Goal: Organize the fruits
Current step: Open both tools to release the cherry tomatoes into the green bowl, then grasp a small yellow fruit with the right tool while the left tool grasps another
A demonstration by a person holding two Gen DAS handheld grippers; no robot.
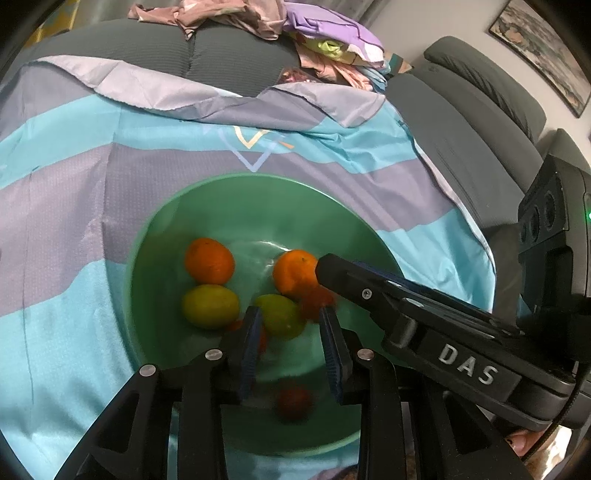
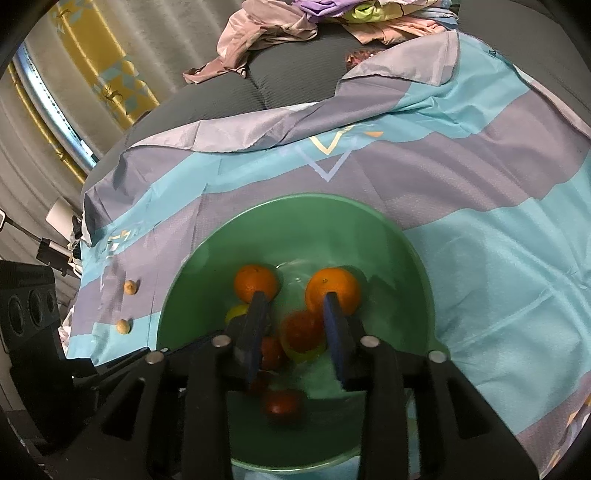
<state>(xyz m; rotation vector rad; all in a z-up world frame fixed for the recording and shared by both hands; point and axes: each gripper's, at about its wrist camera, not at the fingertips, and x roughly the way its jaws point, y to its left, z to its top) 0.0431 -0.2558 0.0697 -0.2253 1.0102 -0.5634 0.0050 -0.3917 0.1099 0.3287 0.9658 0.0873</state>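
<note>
A green bowl (image 1: pixel 166 236) (image 2: pixel 413 258) sits on a blue and grey striped cloth. It holds two oranges (image 1: pixel 208 260) (image 1: pixel 293 273), two yellow-green citrus fruits (image 1: pixel 210 306) (image 1: pixel 280 317) and several small red fruits. My left gripper (image 1: pixel 290 312) hangs over the bowl's near side, open, with no fruit against its pads. A blurred red fruit (image 1: pixel 293 402) lies below it. My right gripper (image 2: pixel 295 297) is open over the bowl's middle. A blurred red fruit (image 2: pixel 301 328) shows in its gap, not pinched. The right fingers (image 1: pixel 332 273) reach in beside the right orange.
The striped cloth (image 2: pixel 480 184) covers a grey sofa (image 1: pixel 480 110). Two small tan round fruits (image 2: pixel 129 287) (image 2: pixel 123 326) lie on the cloth left of the bowl. A pile of clothes (image 1: pixel 314 33) sits at the back. A yellow curtain (image 2: pixel 99 66) hangs at the far left.
</note>
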